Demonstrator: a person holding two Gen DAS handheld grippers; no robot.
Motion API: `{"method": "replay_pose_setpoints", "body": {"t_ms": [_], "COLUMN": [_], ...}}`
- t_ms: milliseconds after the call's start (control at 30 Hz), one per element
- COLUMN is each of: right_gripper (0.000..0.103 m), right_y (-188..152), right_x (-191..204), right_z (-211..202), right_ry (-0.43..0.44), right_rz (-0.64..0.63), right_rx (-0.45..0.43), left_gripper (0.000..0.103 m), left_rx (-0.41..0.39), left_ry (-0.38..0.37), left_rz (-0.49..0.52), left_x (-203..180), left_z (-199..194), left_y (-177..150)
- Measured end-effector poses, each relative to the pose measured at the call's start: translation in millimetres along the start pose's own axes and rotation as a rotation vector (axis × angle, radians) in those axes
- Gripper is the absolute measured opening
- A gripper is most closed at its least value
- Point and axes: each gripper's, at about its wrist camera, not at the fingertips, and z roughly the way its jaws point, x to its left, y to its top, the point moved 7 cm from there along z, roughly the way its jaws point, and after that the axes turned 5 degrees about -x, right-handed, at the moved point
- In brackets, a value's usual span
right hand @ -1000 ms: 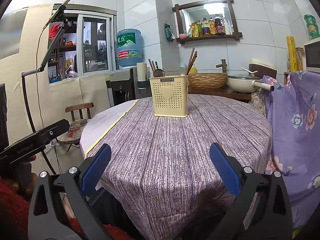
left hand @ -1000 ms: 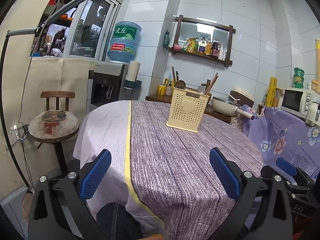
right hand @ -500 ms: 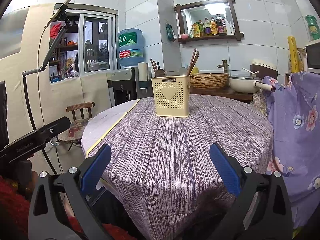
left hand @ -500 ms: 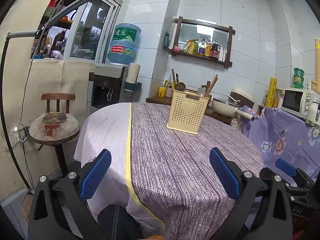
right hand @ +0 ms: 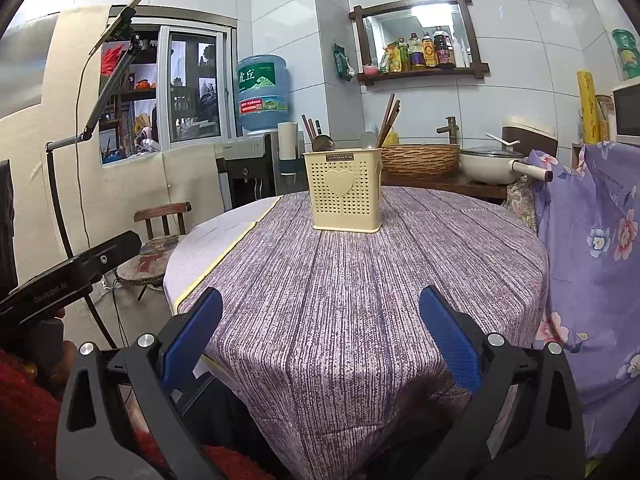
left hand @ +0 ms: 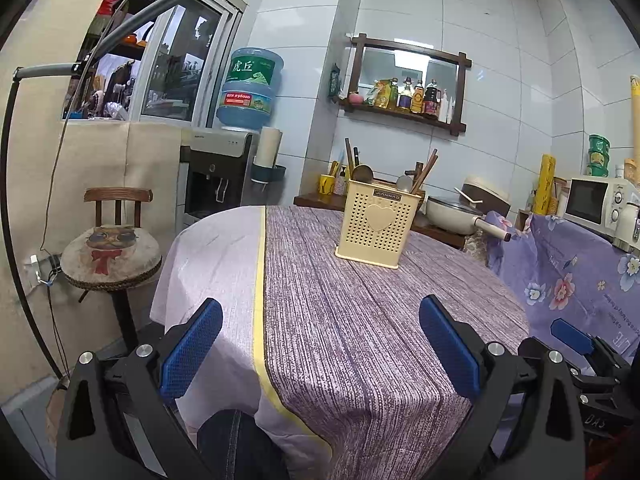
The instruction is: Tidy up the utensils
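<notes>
The left gripper has its jaws wide apart with nothing between them, and the right gripper is the same: jaws spread, empty. Both hang at the near edge of the round table, which is covered by a striped purple cloth.

Straight ahead of the right jaws, well beyond the fingertips, stands the cream holder, upright on the cloth, its heart-marked face turned toward the camera. From the left jaws it sits ahead and a little toward the right finger.

The utensils stand in it handle or bowl up, long axes near vertical. The chopsticks lean to the right at the holder's right side; a darker set of sticks leans left at its left side. Two spoon bowls show just above the rim: a dark one on the left, a pale one on the right. Everything below the rim is hidden by the perforated wall, so the compartments cannot be made out.

In the left view the right gripper is partly cut off at the lower right edge. A pan sits on the counter behind.
</notes>
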Motion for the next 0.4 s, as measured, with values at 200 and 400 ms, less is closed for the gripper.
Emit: {"method": "replay_pose_setpoints", "body": {"t_ms": [200,400], "right_gripper": [0.097,0.097], "right_y": [0.1,-0.7], "right_x": [-0.6,-0.1], "right_z": [0.4,0.8], "right_ry": [0.001,0.002], "right_rz": [-0.001,0.0], "right_rx": [0.002,0.004], "left_gripper": [0.098,0.098], "left_rx": [0.003,0.009], "left_ry": [0.003,0.0], "left_rz": [0.001,0.002], "left_x": [1.2,1.5], "left_z": [0.3,1.4], "left_y": [-1.0,-2.1]}}
